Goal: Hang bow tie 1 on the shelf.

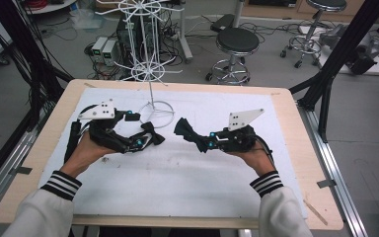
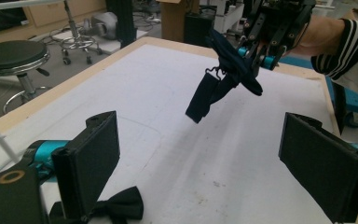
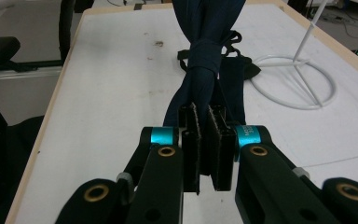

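- Right tongs (image 1: 203, 143) are clamped tight on a dark navy bow tie (image 1: 187, 132); in the right gripper view the pads pinch the cloth just behind the centre knot (image 3: 204, 58), with its strap and clasp dangling alongside.
- That bow tie is held up off the worktop (image 1: 187, 177), in front of the wire stand's base ring (image 1: 157, 112). From the left gripper view it hangs free from the far tongs (image 2: 254, 58), strap end drooping (image 2: 204, 100).
- Left tongs (image 1: 140, 129) stand wide open, nothing between the pads (image 2: 91, 161). Both pads look bare.
- A second bow tie, black (image 2: 121, 207), lies on the white mat right beside the left tongs; in the high view it sits close under the lower jaw (image 1: 153, 134). Not gripped, as far as I can tell.
- White wire display stand (image 1: 148, 64) rises at the back of the worktop, arms bare; no tie hangs on it yet.
- Judgement: work looks early. One tie lifted and ready, probably bound for the stand; hanging it remains, and the second tie is still to be picked up.
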The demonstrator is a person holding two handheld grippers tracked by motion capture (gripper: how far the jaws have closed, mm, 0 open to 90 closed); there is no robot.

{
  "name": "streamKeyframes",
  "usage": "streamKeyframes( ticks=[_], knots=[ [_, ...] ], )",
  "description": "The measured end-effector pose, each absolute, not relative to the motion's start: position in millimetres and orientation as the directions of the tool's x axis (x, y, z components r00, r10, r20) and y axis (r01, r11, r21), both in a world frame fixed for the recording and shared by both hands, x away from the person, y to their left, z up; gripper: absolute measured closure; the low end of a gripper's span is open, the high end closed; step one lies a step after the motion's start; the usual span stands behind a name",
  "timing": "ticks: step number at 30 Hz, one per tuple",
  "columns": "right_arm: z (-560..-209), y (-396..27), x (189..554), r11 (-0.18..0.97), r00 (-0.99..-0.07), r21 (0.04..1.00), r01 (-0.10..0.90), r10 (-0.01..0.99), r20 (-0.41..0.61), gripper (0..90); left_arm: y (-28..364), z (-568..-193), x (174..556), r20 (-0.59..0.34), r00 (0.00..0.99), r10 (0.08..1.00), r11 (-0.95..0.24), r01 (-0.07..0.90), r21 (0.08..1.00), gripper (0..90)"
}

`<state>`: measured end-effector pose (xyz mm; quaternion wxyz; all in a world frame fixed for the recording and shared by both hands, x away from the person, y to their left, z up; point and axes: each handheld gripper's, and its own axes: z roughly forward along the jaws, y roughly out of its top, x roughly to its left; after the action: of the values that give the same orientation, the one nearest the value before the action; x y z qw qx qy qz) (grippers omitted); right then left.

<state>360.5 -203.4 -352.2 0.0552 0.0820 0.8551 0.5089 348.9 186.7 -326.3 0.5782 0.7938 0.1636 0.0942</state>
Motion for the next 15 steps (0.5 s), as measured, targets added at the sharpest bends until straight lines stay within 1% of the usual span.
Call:
streamKeyframes(
  ticks=[9, 15],
  knots=[
    [-351, -192, 359, 0.442, -0.989, 0.896, 0.051, 0.146, -0.015, 85.6, 163, -321, 353, -0.052, 0.952, 0.303, -0.310, 0.150, 0.939, 12.9],
    [-351, -185, 359, 0.437, -0.991, 0.899, 0.040, 0.133, -0.021, 85.6, 149, -319, 354, -0.051, 0.963, 0.264, -0.331, 0.140, 0.933, 13.6]
  ],
)
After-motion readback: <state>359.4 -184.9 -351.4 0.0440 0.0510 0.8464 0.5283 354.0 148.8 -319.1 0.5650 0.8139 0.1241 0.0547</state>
